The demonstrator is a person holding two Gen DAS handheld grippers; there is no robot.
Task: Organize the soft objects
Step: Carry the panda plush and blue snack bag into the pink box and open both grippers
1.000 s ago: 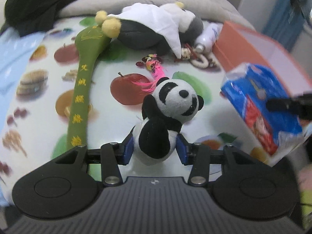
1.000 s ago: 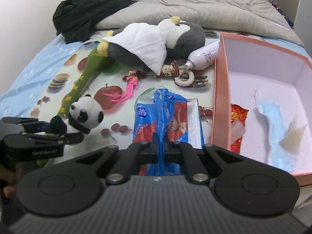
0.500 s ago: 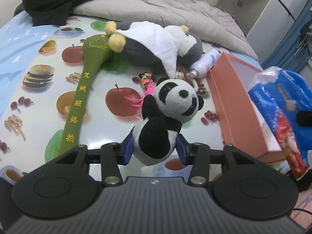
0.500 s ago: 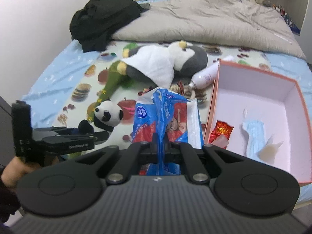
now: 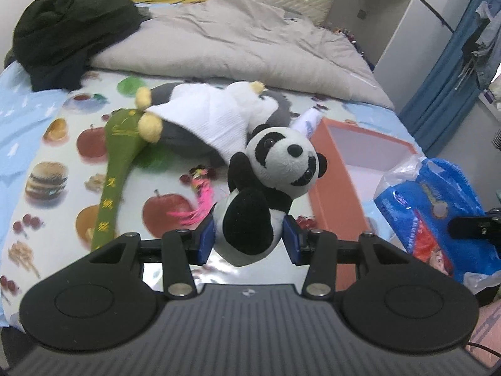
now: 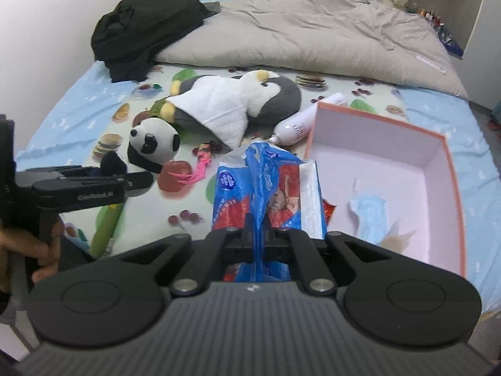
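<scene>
Plush panda (image 5: 250, 206) squeezed between left gripper (image 5: 249, 241) pads (right gripper (image 6: 258, 235) clamped on blue tissue pack (image 6: 266, 188)).

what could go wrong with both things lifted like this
The black-and-white plush panda is clamped only at its belly by the left gripper, so its heavy head could tip it out. The right gripper pinches just a fold of the blue plastic tissue pack, which might slip or tear before reaching the orange-rimmed box.

On the bed (image 6: 78, 116), the penguin (image 6: 269, 100) lies behind the panda (image 6: 153, 144), with the bottle (image 6: 297, 127) between penguin and box (image 6: 451, 169). The box sits right of the tissue pack (image 6: 269, 194); a mask (image 6: 369, 216) lies in it. Clothes (image 6: 141, 31) lie behind, left of the quilt (image 6: 313, 31).
</scene>
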